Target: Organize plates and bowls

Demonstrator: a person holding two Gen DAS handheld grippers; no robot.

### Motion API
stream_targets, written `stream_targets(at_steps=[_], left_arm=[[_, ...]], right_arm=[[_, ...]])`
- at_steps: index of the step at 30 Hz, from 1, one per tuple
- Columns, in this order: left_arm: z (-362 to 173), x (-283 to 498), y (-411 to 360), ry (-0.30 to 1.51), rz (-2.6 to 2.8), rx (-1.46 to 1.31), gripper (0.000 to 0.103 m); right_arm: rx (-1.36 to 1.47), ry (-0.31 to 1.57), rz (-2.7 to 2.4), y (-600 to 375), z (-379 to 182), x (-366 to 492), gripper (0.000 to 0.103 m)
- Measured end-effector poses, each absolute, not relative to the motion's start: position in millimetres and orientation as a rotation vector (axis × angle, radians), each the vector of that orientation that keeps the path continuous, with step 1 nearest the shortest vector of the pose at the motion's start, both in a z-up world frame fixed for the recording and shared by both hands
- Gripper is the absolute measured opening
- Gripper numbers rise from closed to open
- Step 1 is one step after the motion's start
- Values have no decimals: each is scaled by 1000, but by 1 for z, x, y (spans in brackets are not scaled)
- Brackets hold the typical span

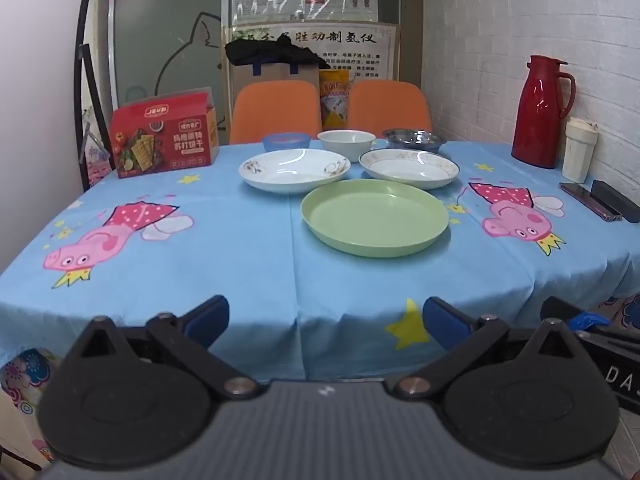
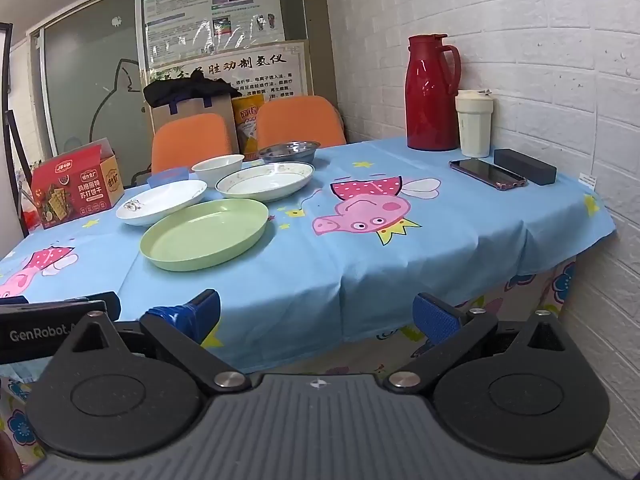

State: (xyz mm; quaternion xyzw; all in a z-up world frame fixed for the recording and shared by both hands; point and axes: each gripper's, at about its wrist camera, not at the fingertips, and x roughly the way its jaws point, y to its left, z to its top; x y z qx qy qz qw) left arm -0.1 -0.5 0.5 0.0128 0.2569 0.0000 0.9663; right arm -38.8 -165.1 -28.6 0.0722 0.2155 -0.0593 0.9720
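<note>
left claw: my left gripper [image 1: 326, 322] is spread wide, nothing between the blue pads, hanging off the near table edge.
right claw: my right gripper [image 2: 316, 316] is spread too, holding nothing, off the near edge and to the right of the dishes.
green plate: green plate [image 1: 375, 218] sits nearest me, centre of the blue tablecloth [image 1: 240, 248], empty.
white plates: floral white plate [image 1: 295, 170] behind-left of the green one; gold-rim plate [image 1: 409, 168] behind-right. Both close to the green rim; touching or not, can't tell from this angle.
bowls: far row, left to right: blue bowl [image 1: 286, 142], white bowl [image 1: 346, 145], steel bowl [image 1: 414, 139].
stacking: nothing stacked, all six dishes lie separately.
clutter: red cracker box [image 1: 164, 138] far left; red thermos [image 1: 540, 112] and cream cup [image 1: 579, 150] by the wall on the right; phone [image 2: 487, 174] and black case [image 2: 525, 167] lie side by side near them.
</note>
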Motion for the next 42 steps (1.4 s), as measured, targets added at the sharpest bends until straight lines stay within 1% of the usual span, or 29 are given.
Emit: stream_targets(at_steps=[42], left_arm=[[-2, 2, 2, 539, -16, 8, 103]], right_arm=[[136, 451, -119, -163, -32, -38, 90]])
